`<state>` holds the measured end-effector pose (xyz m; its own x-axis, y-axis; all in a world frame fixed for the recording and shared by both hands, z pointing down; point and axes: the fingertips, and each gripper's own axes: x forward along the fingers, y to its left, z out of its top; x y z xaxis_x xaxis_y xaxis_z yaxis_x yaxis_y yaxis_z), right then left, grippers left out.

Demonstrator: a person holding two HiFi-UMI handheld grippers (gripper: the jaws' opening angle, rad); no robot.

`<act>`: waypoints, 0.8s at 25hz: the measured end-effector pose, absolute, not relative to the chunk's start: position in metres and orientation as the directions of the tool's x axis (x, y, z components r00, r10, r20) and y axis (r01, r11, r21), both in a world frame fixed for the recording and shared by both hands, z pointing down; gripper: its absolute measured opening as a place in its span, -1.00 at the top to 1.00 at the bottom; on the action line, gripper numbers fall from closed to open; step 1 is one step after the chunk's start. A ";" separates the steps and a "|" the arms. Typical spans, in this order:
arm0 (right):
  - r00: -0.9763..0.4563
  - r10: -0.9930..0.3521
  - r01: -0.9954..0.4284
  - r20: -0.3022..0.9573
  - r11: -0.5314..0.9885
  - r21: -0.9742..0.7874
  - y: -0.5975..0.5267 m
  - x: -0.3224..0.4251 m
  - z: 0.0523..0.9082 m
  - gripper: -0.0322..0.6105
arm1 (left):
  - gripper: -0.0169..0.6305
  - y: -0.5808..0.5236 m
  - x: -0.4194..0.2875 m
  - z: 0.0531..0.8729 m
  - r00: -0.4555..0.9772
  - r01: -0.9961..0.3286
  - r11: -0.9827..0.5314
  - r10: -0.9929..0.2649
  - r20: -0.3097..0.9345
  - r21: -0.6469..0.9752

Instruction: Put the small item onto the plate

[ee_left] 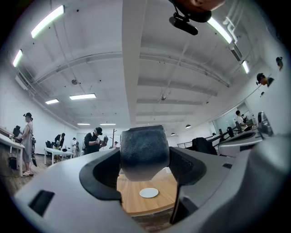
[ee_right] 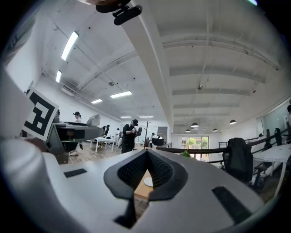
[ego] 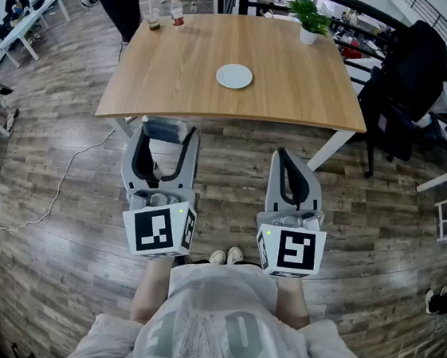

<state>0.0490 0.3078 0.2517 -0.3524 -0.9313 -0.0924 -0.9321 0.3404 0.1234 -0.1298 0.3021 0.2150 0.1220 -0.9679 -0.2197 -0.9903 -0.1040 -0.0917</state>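
Here my left tongs (ego: 165, 134) grip a small dark block (ee_left: 144, 152); my right tongs (ego: 284, 157) are clenched empty; the plate (ego: 234, 76) sits on the table (ego: 298, 86).

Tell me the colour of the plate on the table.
Plain white plate on the light wooden table; clearest in the head view.
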 end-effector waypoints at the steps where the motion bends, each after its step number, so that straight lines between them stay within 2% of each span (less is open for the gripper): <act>1: -0.354 -0.930 -0.931 -0.093 0.342 0.129 0.308 0.050 0.251 0.85 | -0.03 0.302 -0.130 0.215 0.120 -0.990 -0.102 -0.968 -0.219 -0.094; 10: -0.363 -0.928 -0.925 -0.082 0.349 0.148 0.294 0.052 0.257 0.85 | -0.03 0.290 -0.145 0.217 0.090 -0.994 -0.073 -0.972 -0.216 -0.083; 20: -0.388 -0.920 -0.916 -0.057 0.378 0.138 0.266 0.087 0.282 0.84 | -0.03 0.259 -0.135 0.234 0.047 -0.996 -0.031 -0.980 -0.194 -0.085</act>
